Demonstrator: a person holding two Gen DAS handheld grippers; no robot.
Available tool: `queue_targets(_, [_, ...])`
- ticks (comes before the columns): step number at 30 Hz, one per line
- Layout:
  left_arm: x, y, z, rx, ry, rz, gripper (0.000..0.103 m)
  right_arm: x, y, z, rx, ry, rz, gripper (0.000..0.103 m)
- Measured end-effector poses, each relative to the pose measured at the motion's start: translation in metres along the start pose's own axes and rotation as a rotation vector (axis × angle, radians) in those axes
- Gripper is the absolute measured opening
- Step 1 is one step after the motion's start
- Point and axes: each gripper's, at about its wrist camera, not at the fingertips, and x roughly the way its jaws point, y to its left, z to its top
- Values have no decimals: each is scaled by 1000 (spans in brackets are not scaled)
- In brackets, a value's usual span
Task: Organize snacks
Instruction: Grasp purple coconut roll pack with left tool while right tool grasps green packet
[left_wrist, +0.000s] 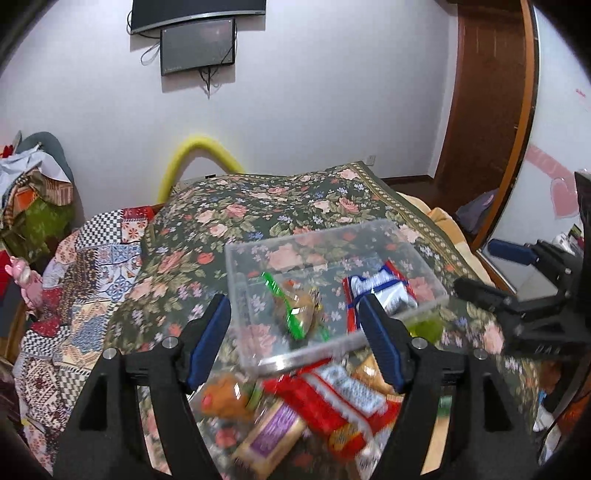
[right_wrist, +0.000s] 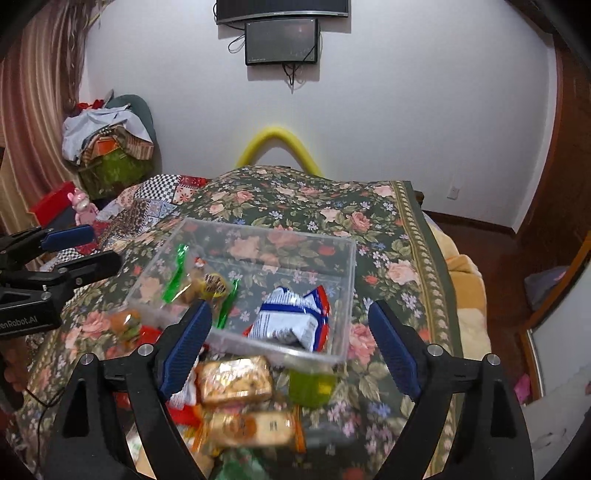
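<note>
**Clear box on the bed, two packets inside, the rest piled in front**

I see the clear rectangular plastic box sitting on the dark green floral bedspread. Inside it lie two things: a white and blue crinkled packet with red edges on its right side, and a green-ended clear wrapper with brown contents on its left. In front of the box's near wall the loose snacks are heaped: a golden-brown biscuit pack in clear wrap just beside a small green translucent tub, a red and white wrapped bar, and a tan pack with a purple label. Several of these are blurred, so I cannot read them.

My left gripper hangs over the heap, its blue-padded fingers spread wide and holding nothing. My right gripper is likewise spread apart and empty, above the box's near edge. Beyond the bed, a yellow foam arch stands against the white wall.
</note>
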Motion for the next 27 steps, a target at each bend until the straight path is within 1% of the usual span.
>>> queue_targets(4, [-17, 7, -21, 8, 11, 13, 78, -11, 1, -20, -12, 16, -7, 87])
queue_targets(9, [-20, 21, -55, -17, 70, 16, 80, -16, 6, -50, -32, 69, -11, 87])
queue_targets(13, [-7, 29, -86, -39, 146, 30, 80, -14, 7, -75, -23, 127, -4, 87])
queue_targets(15, [3, 35, -103, -65, 186, 23, 80, -12, 7, -85, -13, 155, -3, 87])
queue_targets(20, [26, 42, -135, -102, 272, 24, 80, 5, 0, -113, 24, 250, 6, 87])
queue_targets(23, [42, 46, -144, -119, 304, 17, 80, 11, -1, -125, 42, 288, 26, 87])
queue_targets(25, [53, 47, -145, -131, 317, 8, 80, 20, 0, -129, 35, 312, 50, 87])
queue_targets(27, [61, 46, -145, -133, 317, 1, 80, 25, 3, -131, 22, 318, 56, 87])
